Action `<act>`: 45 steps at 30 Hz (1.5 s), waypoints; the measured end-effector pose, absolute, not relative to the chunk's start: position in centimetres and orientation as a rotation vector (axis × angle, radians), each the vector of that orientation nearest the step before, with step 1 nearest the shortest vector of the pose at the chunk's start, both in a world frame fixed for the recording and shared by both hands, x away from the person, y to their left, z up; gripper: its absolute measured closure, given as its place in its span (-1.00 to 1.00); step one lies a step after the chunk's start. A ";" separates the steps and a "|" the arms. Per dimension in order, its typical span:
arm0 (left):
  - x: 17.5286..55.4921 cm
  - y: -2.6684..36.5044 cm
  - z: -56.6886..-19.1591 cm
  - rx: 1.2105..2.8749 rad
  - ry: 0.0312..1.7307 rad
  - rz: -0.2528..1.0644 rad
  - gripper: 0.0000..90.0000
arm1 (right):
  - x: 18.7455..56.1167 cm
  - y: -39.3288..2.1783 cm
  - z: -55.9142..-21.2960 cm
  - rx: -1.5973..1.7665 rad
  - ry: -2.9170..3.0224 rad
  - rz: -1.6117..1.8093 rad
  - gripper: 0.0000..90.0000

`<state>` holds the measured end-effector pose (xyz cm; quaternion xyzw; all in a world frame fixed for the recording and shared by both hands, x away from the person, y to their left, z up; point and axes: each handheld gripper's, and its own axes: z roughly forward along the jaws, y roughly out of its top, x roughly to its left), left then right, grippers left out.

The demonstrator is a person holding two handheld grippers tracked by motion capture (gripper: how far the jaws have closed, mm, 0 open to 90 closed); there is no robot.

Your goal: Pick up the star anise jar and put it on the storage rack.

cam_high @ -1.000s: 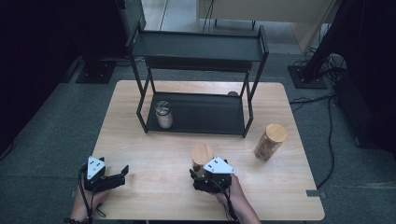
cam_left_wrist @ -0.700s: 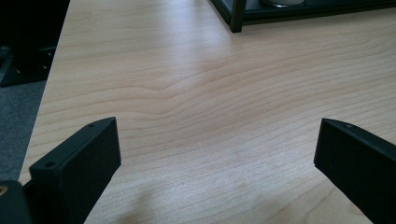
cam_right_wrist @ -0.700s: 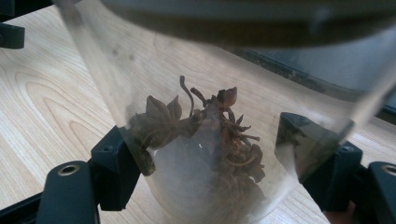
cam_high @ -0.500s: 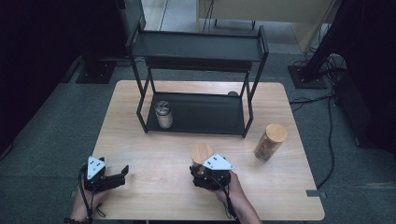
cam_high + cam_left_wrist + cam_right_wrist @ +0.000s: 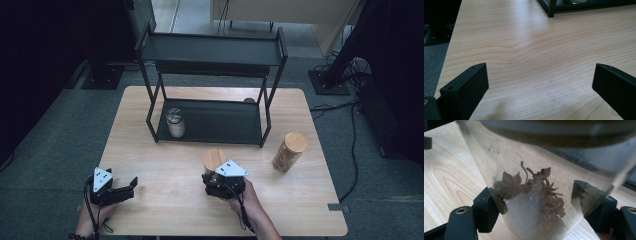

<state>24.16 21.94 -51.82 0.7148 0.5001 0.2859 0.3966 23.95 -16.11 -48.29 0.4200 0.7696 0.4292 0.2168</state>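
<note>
**Right tongs on a spice jar at counter front**

Right tongs (image 5: 216, 176) closed against a clear jar (image 5: 534, 195) with a wooden lid, at the front middle of the counter (image 5: 165, 210). Inside: star anise, dried brown bits. Left tongs (image 5: 537, 85) wide apart, holding nothing, over bare wood at front left. Three jars counted: held one; wood-lidded jar (image 5: 288, 152) at right; small jar (image 5: 175, 122) on the black rack's (image 5: 215, 50) lower shelf. Grey carpet around.

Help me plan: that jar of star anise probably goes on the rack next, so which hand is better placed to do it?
Right. The right tool is already closed on the jar, in front of the rack; the left tool rests open over bare table.
</note>
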 end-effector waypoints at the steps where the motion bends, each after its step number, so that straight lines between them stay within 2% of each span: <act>1: 24.2 21.9 -51.8 1.810 1.268 0.724 -0.98 | 24.1 -16.2 -48.3 1.163 2.131 1.188 -0.44; 45: 24.2 22.0 -51.8 1.805 1.266 0.716 -0.98 | 29.7 -15.5 -46.2 1.196 2.106 1.146 -0.44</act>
